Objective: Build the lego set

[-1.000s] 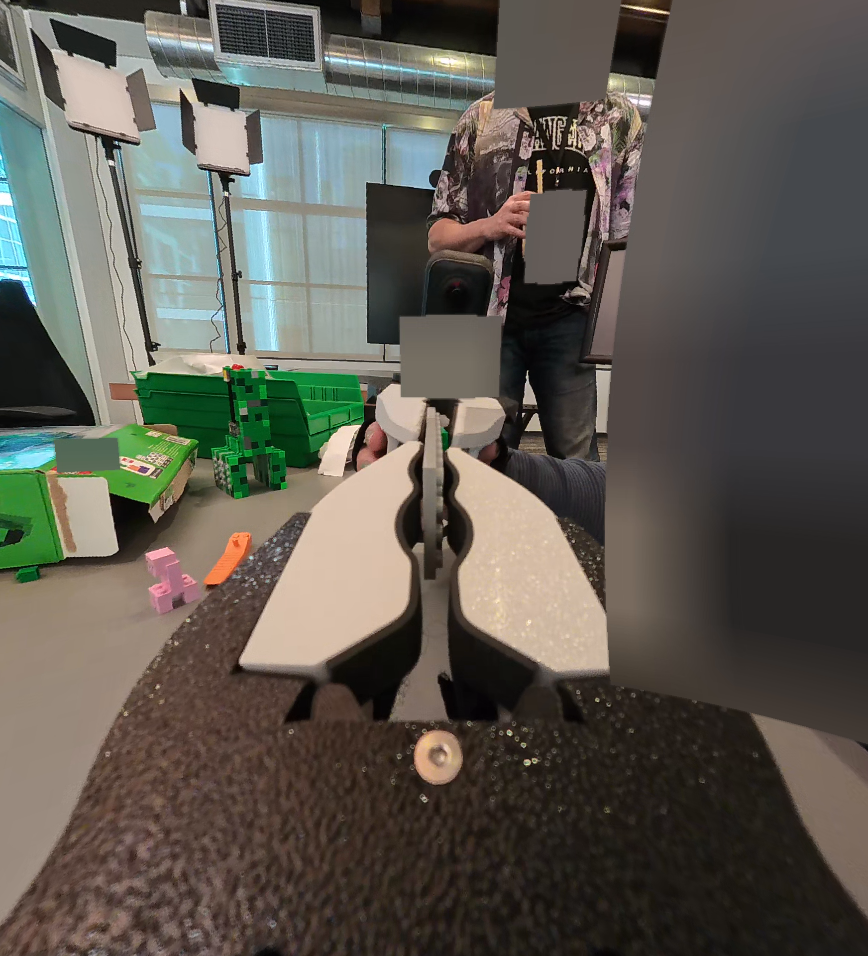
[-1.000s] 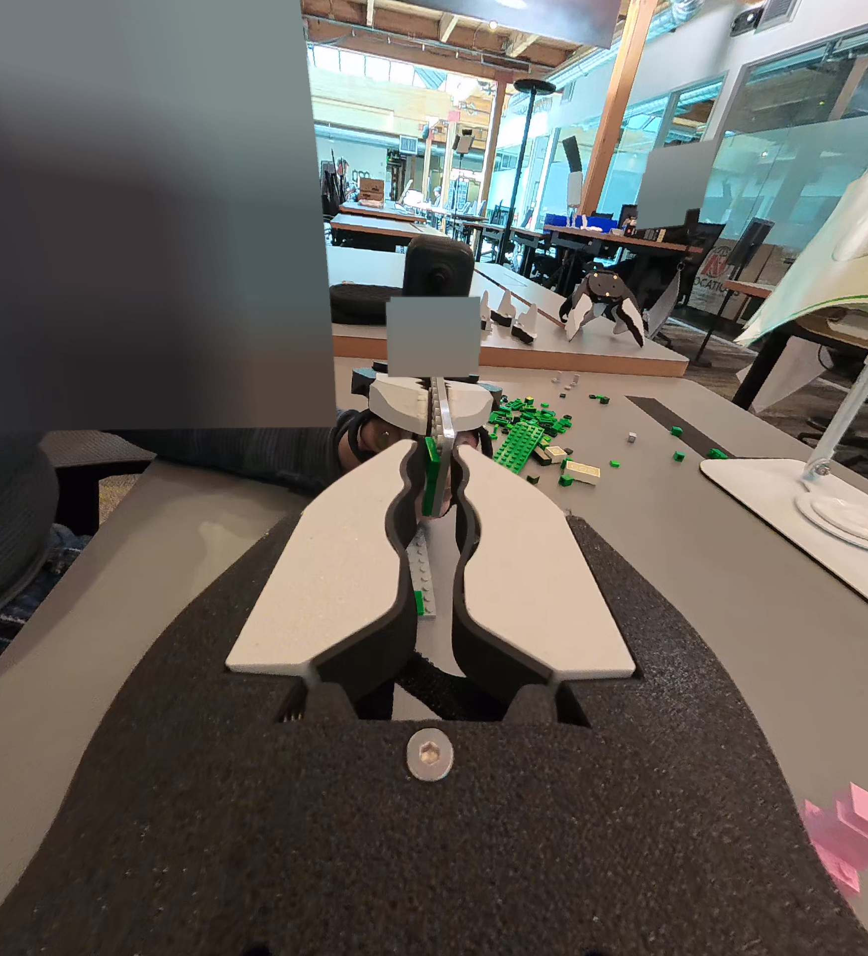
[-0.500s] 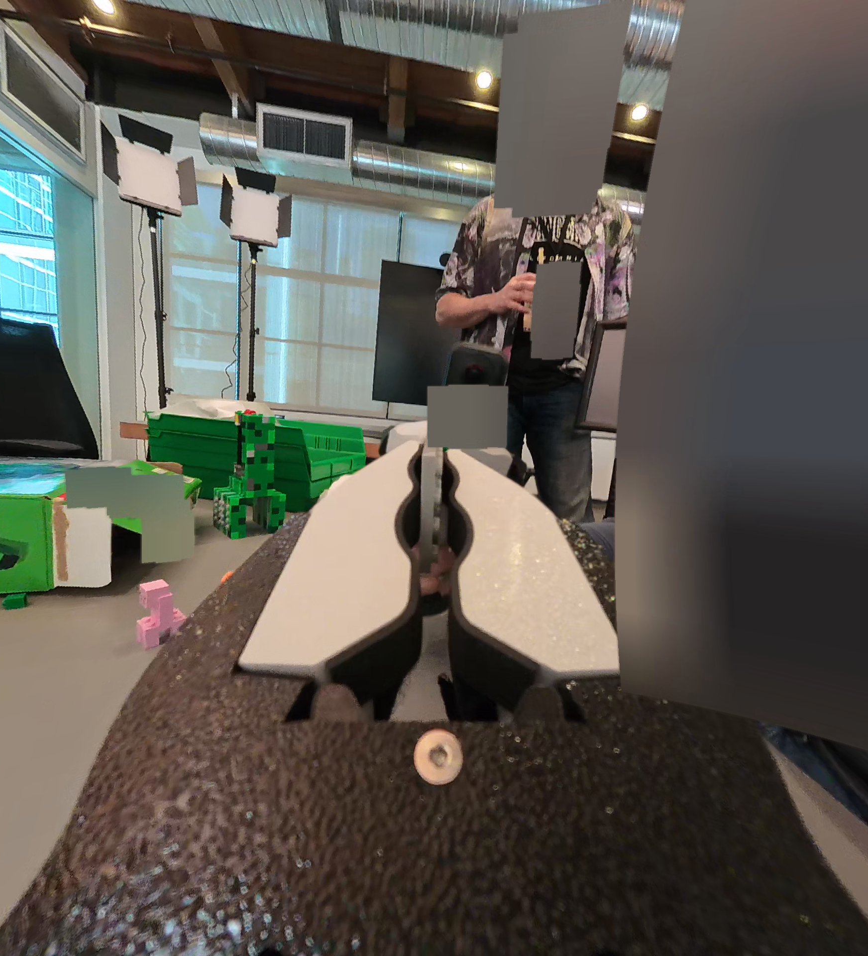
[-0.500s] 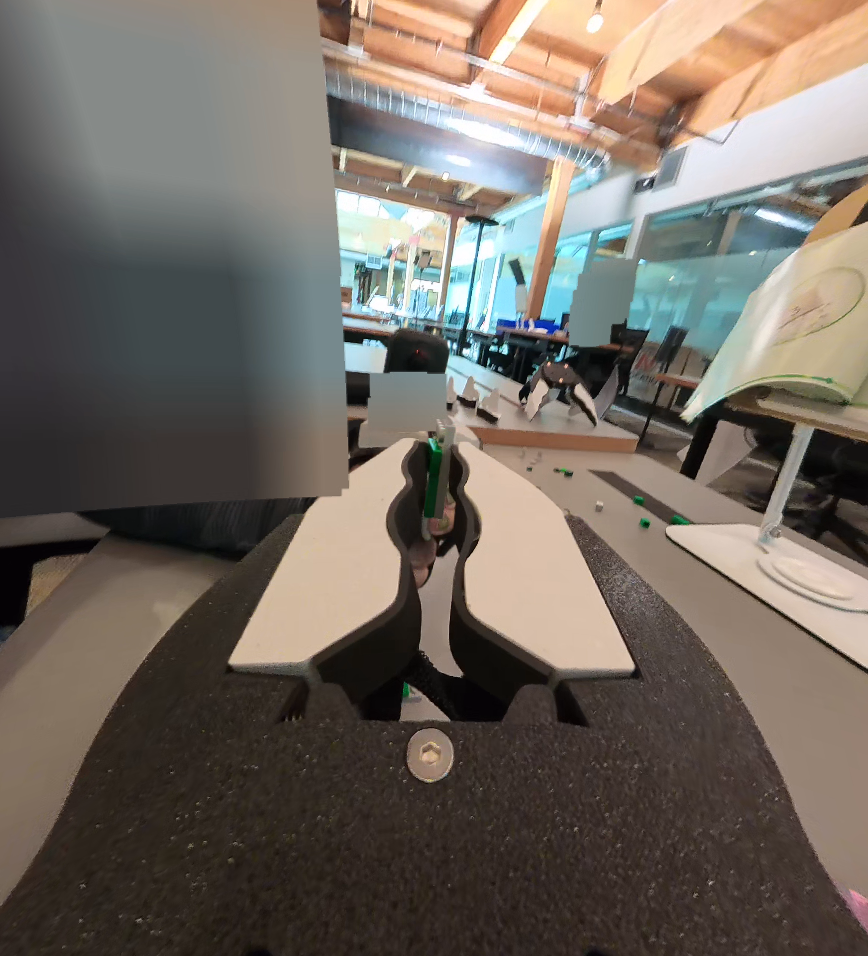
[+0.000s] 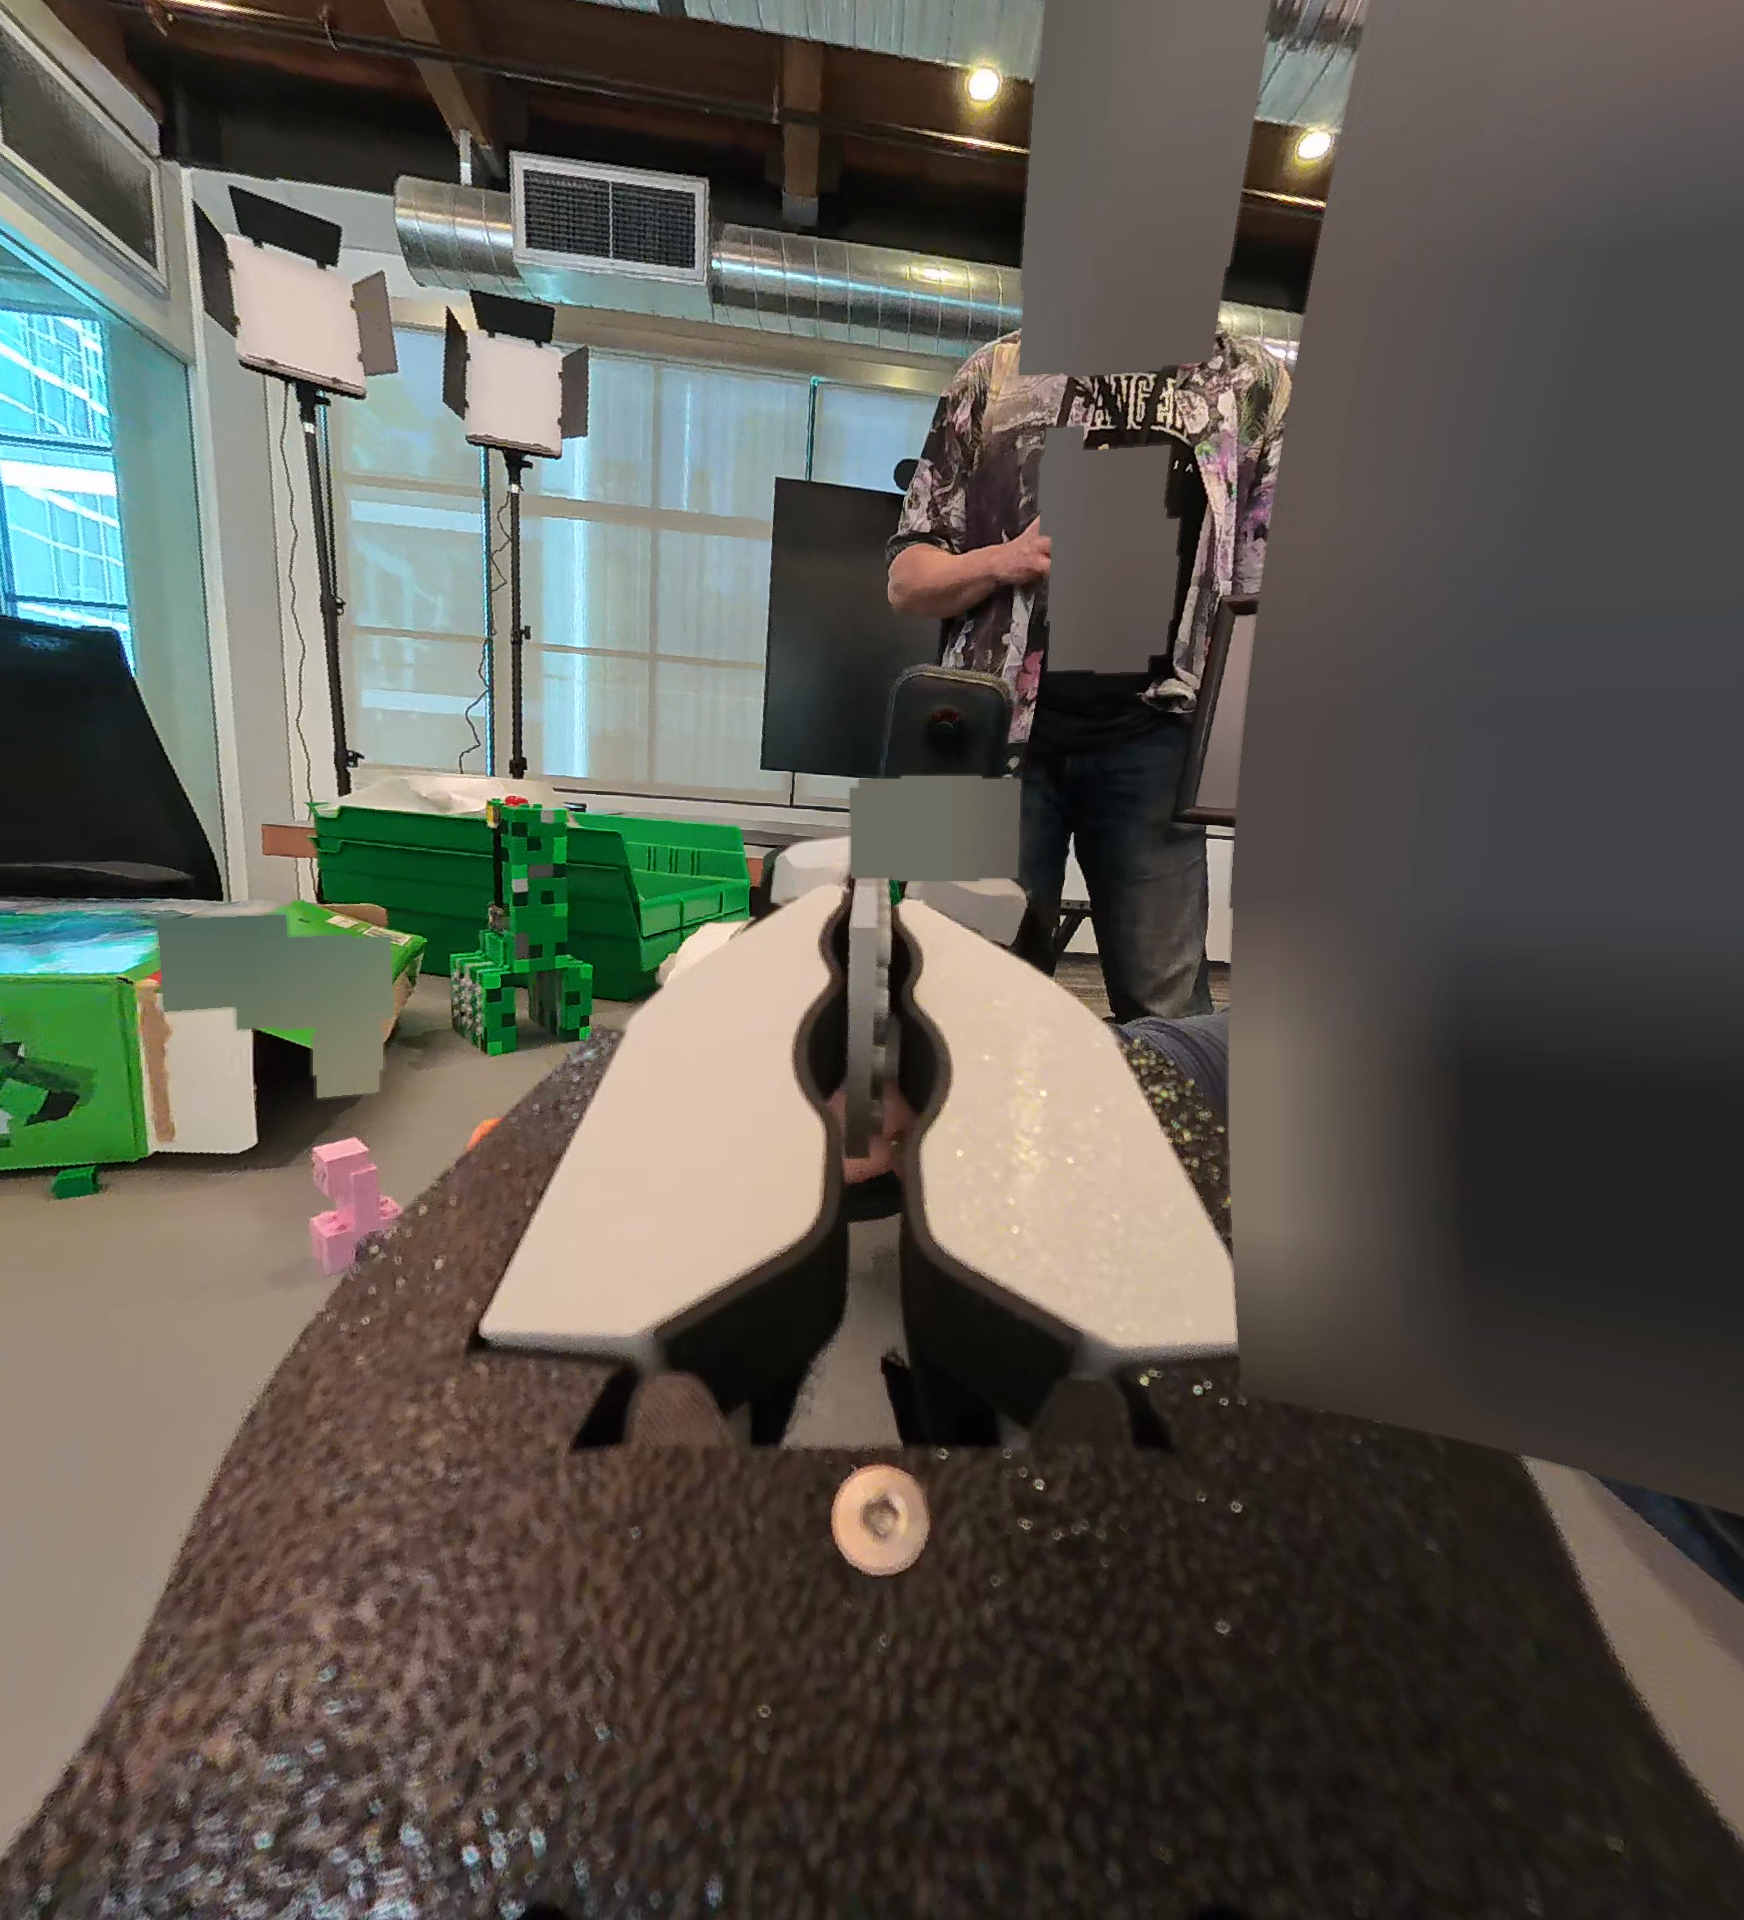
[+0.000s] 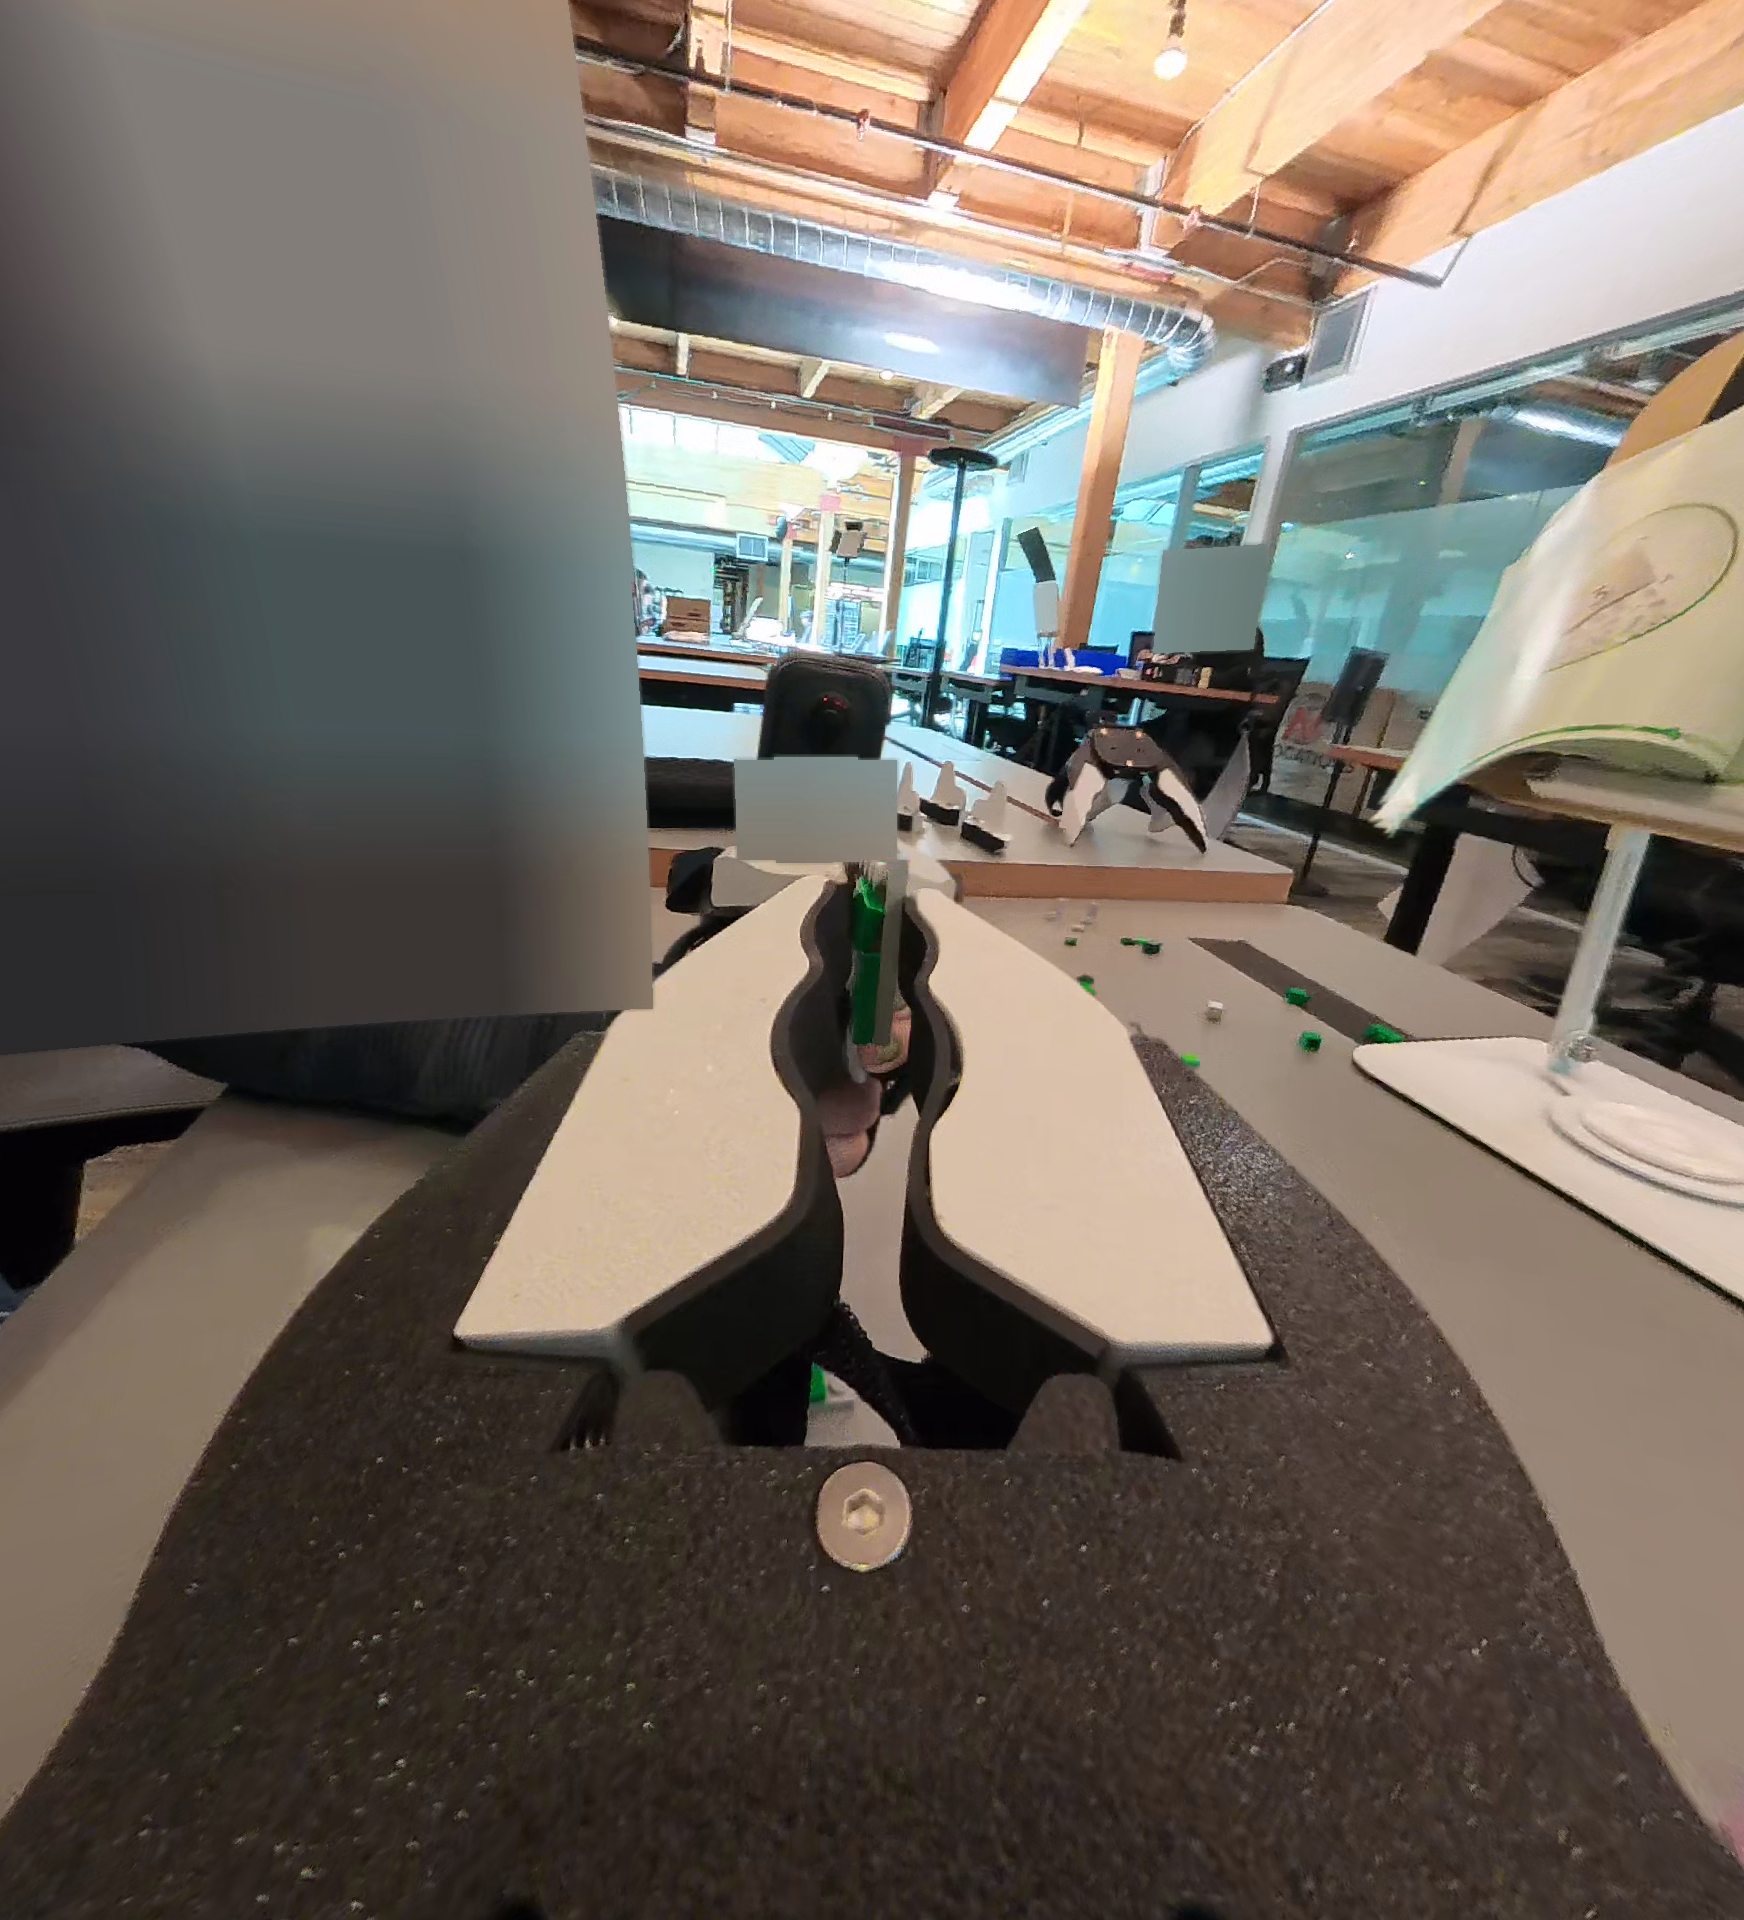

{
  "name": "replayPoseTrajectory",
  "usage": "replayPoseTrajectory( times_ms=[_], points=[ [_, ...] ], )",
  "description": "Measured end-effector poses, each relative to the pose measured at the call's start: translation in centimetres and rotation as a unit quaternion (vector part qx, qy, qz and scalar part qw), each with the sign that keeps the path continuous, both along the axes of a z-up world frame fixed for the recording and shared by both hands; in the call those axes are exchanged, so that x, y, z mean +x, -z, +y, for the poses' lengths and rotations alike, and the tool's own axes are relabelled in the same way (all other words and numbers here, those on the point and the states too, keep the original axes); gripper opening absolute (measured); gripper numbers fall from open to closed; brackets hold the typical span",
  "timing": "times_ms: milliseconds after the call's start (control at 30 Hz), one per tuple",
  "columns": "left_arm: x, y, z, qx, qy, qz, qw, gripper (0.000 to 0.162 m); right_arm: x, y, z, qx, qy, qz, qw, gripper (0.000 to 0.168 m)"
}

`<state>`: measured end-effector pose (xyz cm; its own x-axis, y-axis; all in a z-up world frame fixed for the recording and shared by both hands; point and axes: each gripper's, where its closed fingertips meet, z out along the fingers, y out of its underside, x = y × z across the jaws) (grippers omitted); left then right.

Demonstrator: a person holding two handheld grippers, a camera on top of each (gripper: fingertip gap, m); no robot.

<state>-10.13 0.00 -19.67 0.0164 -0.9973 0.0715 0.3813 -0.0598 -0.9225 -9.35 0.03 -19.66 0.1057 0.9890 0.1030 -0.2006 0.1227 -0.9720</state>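
We have both tools raised off the tabletop (image 5: 120, 1351) and facing each other, sharing one workpiece. Our left hand-held gripper (image 5: 868, 935) has its jaws drawn narrow onto a thin grey plate (image 5: 866, 1029) held edge-on between the tips. Our right hand-held gripper (image 6: 873, 914) is closed just as narrowly on what looks like the same grey strip with a green piece (image 6: 863, 966) against it, though edge-on we cannot be sure how the two are joined.

As for progress, a tall green figure (image 5: 527, 925) stands finished well ahead and left of our left hand-held gripper, and a small pink figure (image 5: 348, 1205) sits nearer, also to its left, beside the opened green box (image 5: 26, 1060). Much seems left: loose green bricks (image 6: 1299, 997) lie scattered ahead and right of our right hand-held gripper, and the instruction booklet (image 6: 1626, 644) stands open on its stand further right. We judge the plate assembly in our grip to be an early sub-build.
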Motion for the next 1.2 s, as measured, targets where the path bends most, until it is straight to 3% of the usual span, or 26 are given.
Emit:
replayPoseTrajectory(
  times_ms=[200, 267, 333, 400, 500, 600, 733, 867, 933, 1000, 1067, 1200],
  points=[
    [0.2, 0.6, 0.4, 0.002, -0.014, 0.021, 1.0, 0.004, 0.2, 0.5, 0.4, -0.033, -0.018, 0.006, 0.999, 0.009],
    [-0.1, 0.8, 1.5, 0.0, -0.061, 0.022, 0.998, 0.004, 0.6, 0.6, 1.0, -0.027, 0.001, 0.012, 1.0, 0.032],
    [-0.8, 1.3, 3.0, -0.005, -0.12, 0.036, 0.992, 0.004, 1.4, 0.5, 2.4, -0.023, 0.047, 0.009, 0.999, 0.041],
    [-2.3, 1.4, 4.9, -0.005, -0.206, 0.044, 0.977, 0.005, 2.6, -0.5, 3.8, -0.01, 0.109, 0.012, 0.994, 0.037],
    [-4.5, 1.7, 6.6, -0.006, -0.307, 0.054, 0.95, 0.004, 4.1, -5.7, 5.2, -0.038, 0.186, 0.093, 0.977, 0.024],
    [-4.7, 1.8, 6.8, -0.012, -0.317, 0.057, 0.947, 0.004, 3.5, -9.4, 6.4, -0.052, 0.235, 0.088, 0.967, 0.021],
    [-5.4, 1.7, 7.0, -0.018, -0.324, 0.049, 0.945, 0.004, 2.1, -8.9, 7.0, -0.024, 0.258, 0.014, 0.966, 0.023],
    [-5.6, 1.7, 7.2, -0.036, -0.303, 0.039, 0.952, 0.004, 2.1, -4.6, 7.9, -0.028, 0.274, -0.043, 0.96, 0.023],
    [-4.7, 1.8, 6.6, -0.052, -0.246, 0.041, 0.967, 0.004, 3.1, -2.7, 7.9, -0.001, 0.288, -0.083, 0.954, 0.022],
    [-2.8, 1.7, 4.9, -0.084, -0.13, 0.041, 0.987, 0.004, 2.7, -1.6, 6.1, 0.032, 0.232, -0.107, 0.966, 0.017],
    [-1.3, 1.9, 3.5, -0.131, -0.029, 0.041, 0.99, 0.004, 1.4, 0.3, 4.9, 0.007, 0.169, -0.148, 0.974, 0.021],
    [0.3, 2.9, 2.3, -0.117, 0.003, 0.079, 0.99, 0.004, -0.3, 3.3, 2.7, -0.091, 0.036, -0.189, 0.977, 0.023]
  ],
)
